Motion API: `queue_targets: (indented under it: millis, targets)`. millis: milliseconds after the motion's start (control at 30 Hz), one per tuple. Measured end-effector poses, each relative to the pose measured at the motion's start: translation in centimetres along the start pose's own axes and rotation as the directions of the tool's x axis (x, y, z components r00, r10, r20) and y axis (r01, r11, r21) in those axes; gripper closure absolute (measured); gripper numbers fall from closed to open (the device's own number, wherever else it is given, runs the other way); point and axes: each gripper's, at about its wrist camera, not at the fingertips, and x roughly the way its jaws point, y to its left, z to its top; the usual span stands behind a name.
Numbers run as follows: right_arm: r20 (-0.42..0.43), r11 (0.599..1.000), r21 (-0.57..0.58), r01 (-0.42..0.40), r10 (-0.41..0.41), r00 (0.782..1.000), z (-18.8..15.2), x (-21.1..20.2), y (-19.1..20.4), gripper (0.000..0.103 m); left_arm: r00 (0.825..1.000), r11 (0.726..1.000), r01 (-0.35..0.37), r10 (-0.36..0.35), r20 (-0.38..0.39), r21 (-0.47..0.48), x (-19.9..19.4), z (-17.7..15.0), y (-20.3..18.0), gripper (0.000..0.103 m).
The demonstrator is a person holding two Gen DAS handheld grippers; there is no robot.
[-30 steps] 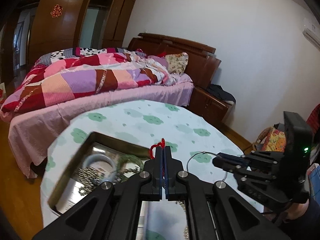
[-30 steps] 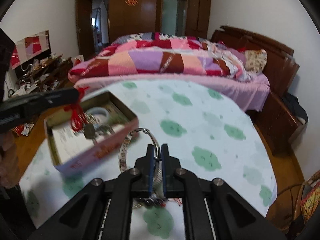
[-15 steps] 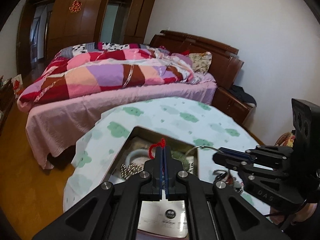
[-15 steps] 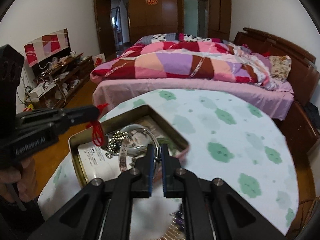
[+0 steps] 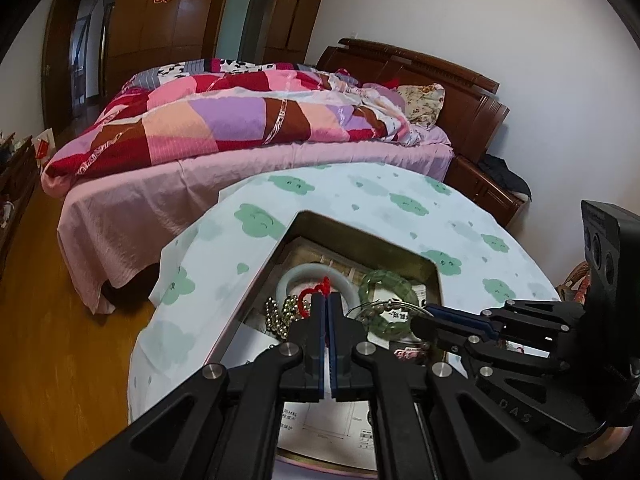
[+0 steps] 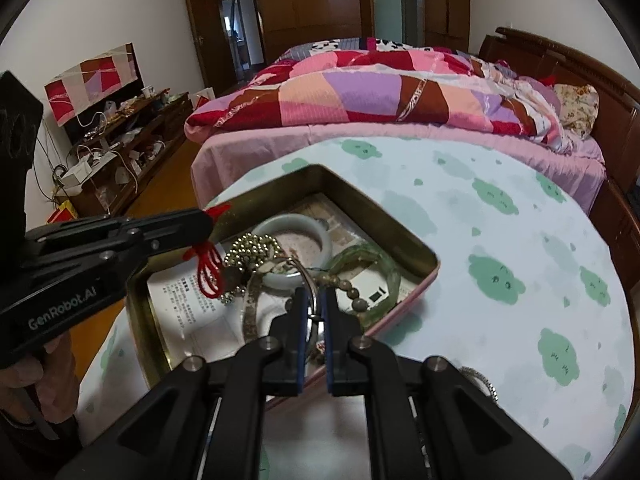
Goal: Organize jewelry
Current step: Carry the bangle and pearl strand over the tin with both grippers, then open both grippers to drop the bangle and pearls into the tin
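Note:
An open metal tin [image 6: 384,216] [image 5: 360,232] sits on the cloud-print tablecloth [image 6: 520,240]. It holds a pale jade bangle [image 6: 294,226] [image 5: 316,270], a green bangle [image 6: 366,258] [image 5: 384,284], gold beads [image 6: 250,246] and papers. My left gripper [image 5: 327,300] [image 6: 208,220] is shut on a red cord ornament [image 6: 208,268] [image 5: 316,290] and holds it over the tin. My right gripper [image 6: 313,300] [image 5: 424,314] is shut on a thin silver ring bangle [image 6: 310,280] above the tin's near side.
A silver chain bracelet [image 6: 480,382] lies on the cloth at the right. A bed with a patchwork quilt [image 6: 380,92] stands behind the table. A cluttered low cabinet [image 6: 116,148] is at the left, over a wood floor.
Both grippers have moved over the tin with their pieces. The tin now sits closer and lower in both views.

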Motion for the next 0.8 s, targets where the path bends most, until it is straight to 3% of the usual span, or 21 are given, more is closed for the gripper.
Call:
queue_targets:
  millis: [267, 367, 433, 467, 533, 600, 800]
  targets:
    - [-0.001, 1.0, 0.023, -0.02, 0.02, 1.0, -0.5, 0.2, -0.2, 0.089, 1.0, 0.999, -0.005, 0.004, -0.027, -0.033, 0.5, -0.3, 0.6, 0.102]
    - [0.005, 0.999, 0.025, -0.024, 0.023, 1.0, -0.6, 0.0, -0.1, 0.077, 0.999, 1.0, -0.009, 0.008, -0.041, -0.028, 0.6, -0.3, 0.3, 0.099]
    - [0.017, 0.999, 0.035, -0.022, 0.021, 1.0, -0.6, -0.2, -0.3, 0.062, 0.999, 1.0, -0.012, 0.011, -0.039, -0.027, 0.5, -0.3, 0.2, 0.086]
    - [0.025, 0.999, 0.043, -0.024, 0.023, 0.999, -0.6, -0.4, -0.4, 0.059, 0.999, 1.0, -0.01, 0.009, -0.033, -0.026, 0.4, -0.3, 0.1, 0.078]
    - [0.037, 0.998, 0.057, -0.024, 0.021, 0.999, -0.5, -0.7, -0.8, 0.058, 1.0, 0.999, -0.018, 0.017, -0.012, -0.029, 0.0, -0.3, 0.1, 0.041]
    - [0.045, 0.997, 0.069, -0.022, 0.019, 0.999, -0.5, -1.0, -1.2, 0.058, 0.999, 1.0, -0.019, 0.02, 0.027, -0.025, -0.7, -0.2, 0.0, 0.036]
    - [0.072, 0.993, 0.122, -0.006, -0.003, 0.997, -1.3, -3.1, -2.9, 0.045, 0.999, 0.999, -0.02, 0.021, 0.028, -0.028, -1.0, -0.1, 0.1, 0.036]
